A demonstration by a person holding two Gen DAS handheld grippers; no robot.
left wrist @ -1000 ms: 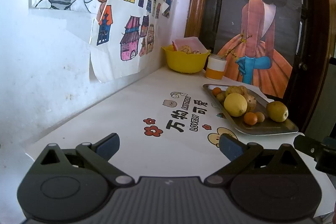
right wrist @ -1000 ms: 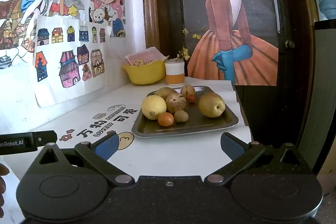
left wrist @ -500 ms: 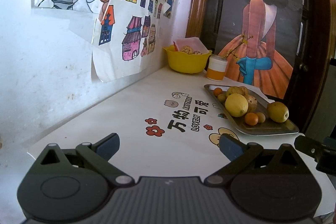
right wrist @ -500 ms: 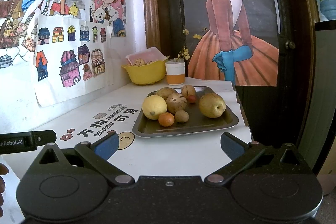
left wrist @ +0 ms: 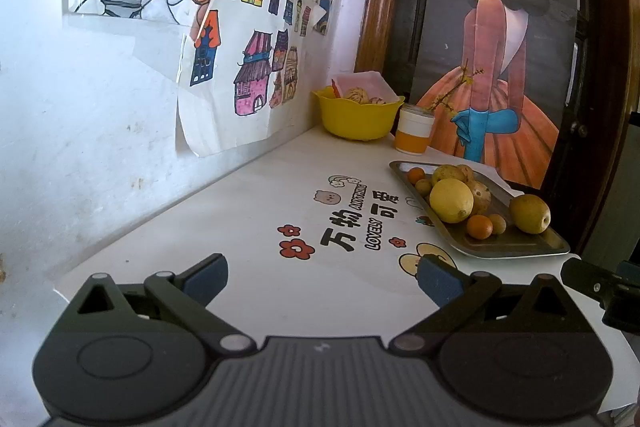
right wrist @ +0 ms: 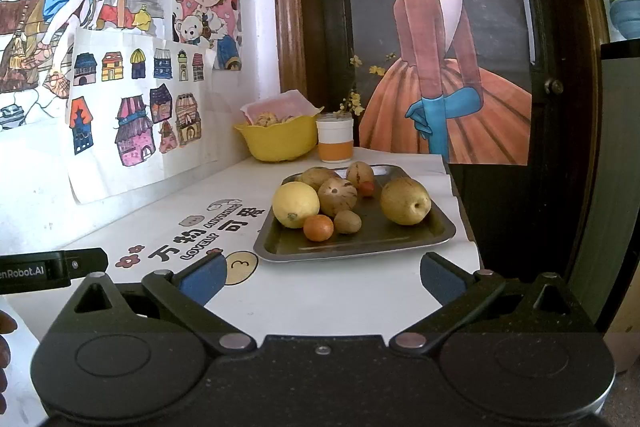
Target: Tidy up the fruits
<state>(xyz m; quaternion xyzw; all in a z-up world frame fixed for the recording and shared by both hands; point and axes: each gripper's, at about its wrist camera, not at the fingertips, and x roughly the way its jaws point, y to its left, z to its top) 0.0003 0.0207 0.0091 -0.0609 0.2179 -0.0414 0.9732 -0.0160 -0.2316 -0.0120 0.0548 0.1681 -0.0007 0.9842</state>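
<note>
Two grippers: both spread wide and empty, held above the near edge of the white table [left wrist: 248,195].
Left gripper [left wrist: 322,277]: blue pads far apart, nothing between them, touching nothing; it hangs over the printed flowers and lettering, left of the tray.
Right gripper [right wrist: 320,275]: pads equally far apart, gripping nothing, poised just near of the tray's front rim and clear of it.
Tray [right wrist: 400,243]: metal, flat on the table's right side, close to the right edge.
Fruits on tray: large yellow lemon [right wrist: 296,205] at the left front; small orange citrus [right wrist: 318,227] touching it on the near side; small brown fruit [right wrist: 347,221] just right of that; pear [right wrist: 405,201] alone on the right; mottled brown-yellow fruits [right wrist: 337,195] bunched behind the lemon.
Far corner: yellow bowl [right wrist: 280,141] against the wall, with a white-and-orange cup [right wrist: 335,143] just to its right.
Left edge, right wrist view: part of the other gripper's body and a person's fingertips.
</note>
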